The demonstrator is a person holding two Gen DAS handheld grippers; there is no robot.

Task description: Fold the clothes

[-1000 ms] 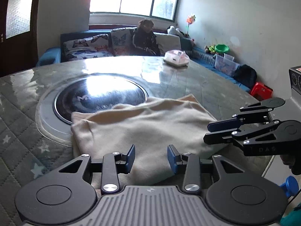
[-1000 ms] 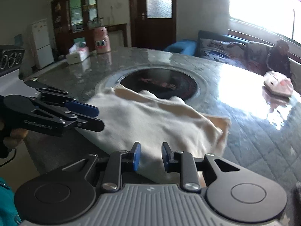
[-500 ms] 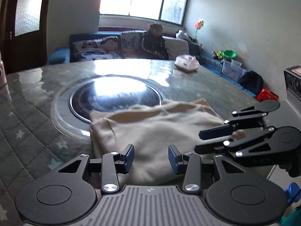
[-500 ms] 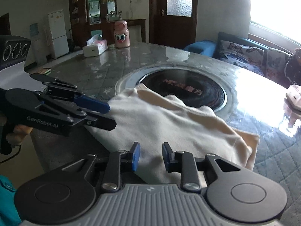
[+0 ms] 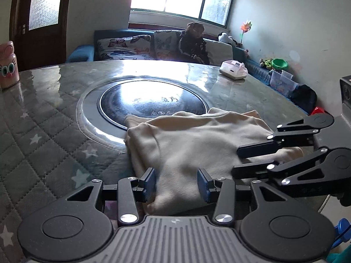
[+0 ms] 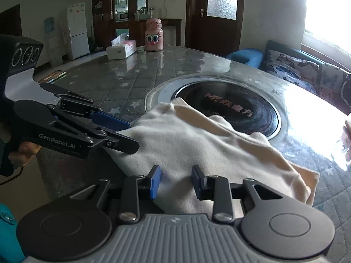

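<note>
The cream garment (image 5: pixel 193 146) lies folded in a soft heap on the worktop (image 5: pixel 43 118), its far edge lapping over the rim of the round black hob (image 5: pixel 153 103) and its near edge hanging toward the worktop's front; the left hand-held gripper (image 5: pixel 176 184) hovers at that near edge, released, cloth between the jaws but not pinched; the right hand-held gripper (image 6: pixel 176 183) sits likewise beside it, parted, nothing clamped (both point down toward the hem). To fold well, I judge each should bite a near corner squarely, catching all layers, then lift together and carry the edge toward the hob; uneven grips would skew the fold.
</note>
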